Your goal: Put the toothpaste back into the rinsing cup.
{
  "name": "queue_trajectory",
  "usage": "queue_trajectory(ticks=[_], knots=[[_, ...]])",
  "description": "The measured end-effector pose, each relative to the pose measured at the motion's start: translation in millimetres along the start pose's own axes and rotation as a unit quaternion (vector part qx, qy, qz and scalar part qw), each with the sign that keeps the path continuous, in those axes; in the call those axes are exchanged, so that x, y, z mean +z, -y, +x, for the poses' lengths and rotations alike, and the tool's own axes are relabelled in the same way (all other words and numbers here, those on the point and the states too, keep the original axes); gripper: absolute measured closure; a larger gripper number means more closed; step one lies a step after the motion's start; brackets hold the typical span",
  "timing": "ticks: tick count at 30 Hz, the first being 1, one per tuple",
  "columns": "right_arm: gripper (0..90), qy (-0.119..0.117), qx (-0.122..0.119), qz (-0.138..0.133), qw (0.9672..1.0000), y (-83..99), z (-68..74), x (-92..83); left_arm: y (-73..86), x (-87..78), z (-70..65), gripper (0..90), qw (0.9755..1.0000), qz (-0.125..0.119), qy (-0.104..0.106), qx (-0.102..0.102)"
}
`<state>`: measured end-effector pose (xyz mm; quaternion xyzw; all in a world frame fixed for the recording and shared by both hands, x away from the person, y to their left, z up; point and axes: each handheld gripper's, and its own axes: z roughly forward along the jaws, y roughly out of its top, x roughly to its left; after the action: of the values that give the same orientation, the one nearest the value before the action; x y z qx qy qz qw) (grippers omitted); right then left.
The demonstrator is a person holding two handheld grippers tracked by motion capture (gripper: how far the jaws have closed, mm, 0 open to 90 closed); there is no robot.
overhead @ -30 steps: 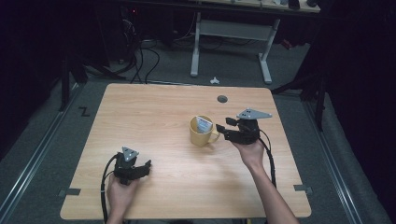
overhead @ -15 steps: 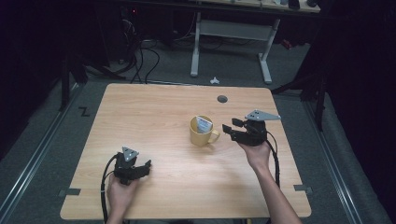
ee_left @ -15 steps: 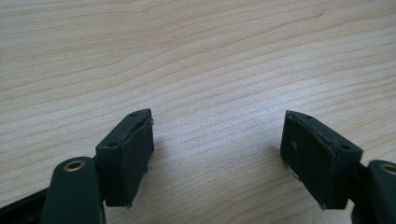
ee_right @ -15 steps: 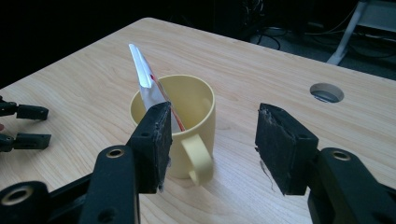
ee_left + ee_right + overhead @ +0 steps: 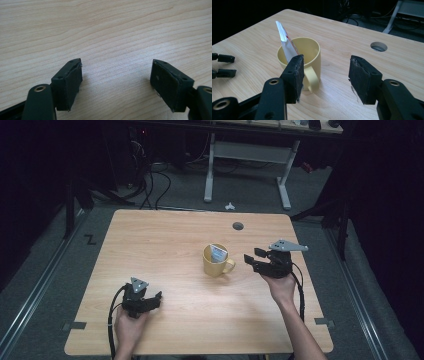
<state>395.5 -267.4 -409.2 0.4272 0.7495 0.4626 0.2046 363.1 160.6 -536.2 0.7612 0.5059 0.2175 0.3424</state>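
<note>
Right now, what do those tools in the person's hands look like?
Both are black. The left tool and right tool each carry a grey three-cornered plate on top and trail a black cable. Their flat black pads look worn. The forearms are bare, no sleeves.

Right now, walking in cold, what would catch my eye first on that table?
A yellow mug near the middle of the wooden table, with a shiny white packet sticking up out of it. Just beside its handle, the right gripper points at the mug with open jaws, holding nothing. The left gripper sits over bare wood at the near left, also open.
</note>
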Motion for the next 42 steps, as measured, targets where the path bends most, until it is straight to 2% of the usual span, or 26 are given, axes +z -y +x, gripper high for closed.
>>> queue_trajectory(ticks=[18,42], knots=[[46.4,0.009,0.003,-0.01,0.9999,1.0,-2.9,-15.0,0.0,0.0,0.0,26.0,1.0,0.0,0.0,0.0],[46.5,0.016,0.015,-0.019,0.9996,13.8,-9.2,-27.9,0.0,0.0,0.0,26.0,1.0,0.0,0.0,0.0]])
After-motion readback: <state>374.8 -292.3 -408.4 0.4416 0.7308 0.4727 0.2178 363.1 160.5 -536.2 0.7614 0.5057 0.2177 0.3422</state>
